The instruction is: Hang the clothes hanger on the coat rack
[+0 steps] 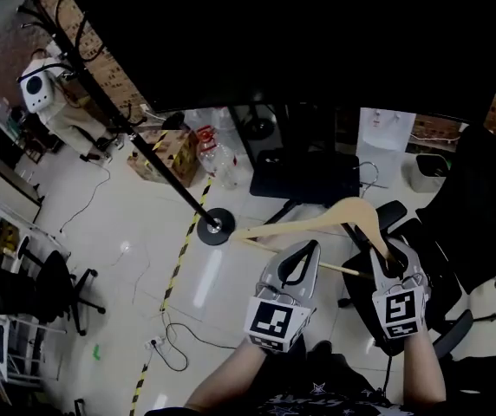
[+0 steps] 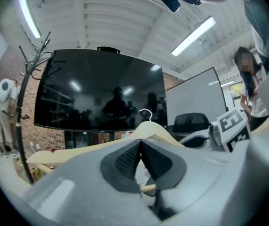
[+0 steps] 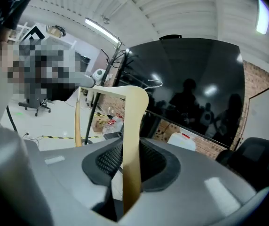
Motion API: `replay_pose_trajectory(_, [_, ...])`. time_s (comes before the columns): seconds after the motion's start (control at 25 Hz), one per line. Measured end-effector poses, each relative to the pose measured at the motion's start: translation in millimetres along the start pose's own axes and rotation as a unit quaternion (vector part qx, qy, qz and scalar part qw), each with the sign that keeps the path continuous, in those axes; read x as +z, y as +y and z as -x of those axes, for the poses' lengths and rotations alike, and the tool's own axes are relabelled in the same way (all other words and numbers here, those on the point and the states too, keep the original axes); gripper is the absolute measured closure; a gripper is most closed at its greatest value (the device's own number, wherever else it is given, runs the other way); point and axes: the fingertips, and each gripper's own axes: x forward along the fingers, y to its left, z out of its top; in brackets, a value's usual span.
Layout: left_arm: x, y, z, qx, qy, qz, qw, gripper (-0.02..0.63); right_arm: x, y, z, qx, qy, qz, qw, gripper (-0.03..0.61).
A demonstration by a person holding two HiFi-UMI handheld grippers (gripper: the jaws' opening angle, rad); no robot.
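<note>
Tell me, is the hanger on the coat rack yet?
No, the hanger is clamped in the left gripper and right gripper, apart from the coat rack.

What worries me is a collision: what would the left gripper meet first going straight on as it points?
Probably the big black screen, beyond the hanger it carries; the coat rack stands off to the left. Depth is unclear.

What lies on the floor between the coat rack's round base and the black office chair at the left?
In the head view, a yellow-and-black tape strip crosses the floor between the coat rack's base and the office chair.
</note>
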Motion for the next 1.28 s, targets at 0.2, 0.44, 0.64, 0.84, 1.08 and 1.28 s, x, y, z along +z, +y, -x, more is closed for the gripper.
replay_pose_trajectory(0.2, [0,50,44,0.077,0.0,-0.007,0.997,0.609,33,50,-35,0.065,-0.028,0.018,0.997,0.486])
replay_pose_trajectory(0.44, [2,113,89,0.156,-0.017,0.001,0.9877,0.609,81,106,-78,0.127,-0.062,0.055,0.988,0.486])
replay_pose_trajectory(0.64, [-4,145,108,0.172,-0.02,0.003,0.9849,0.609,94,144,-100,0.15,-0.068,0.063,0.984,0.486])
replay_pose_trajectory(0.84, [6,201,130,0.176,-0.038,-0.002,0.9836,0.609,133,179,-134,0.15,-0.084,0.079,0.982,0.486])
replay_pose_trajectory(1.08, [8,293,136,0.185,-0.053,-0.01,0.9814,0.609,182,217,-203,0.144,-0.099,0.085,0.981,0.486])
replay_pose_trajectory(1.28, [26,360,168,0.183,-0.065,-0.021,0.9807,0.609,237,261,-238,0.132,-0.118,0.083,0.981,0.486])
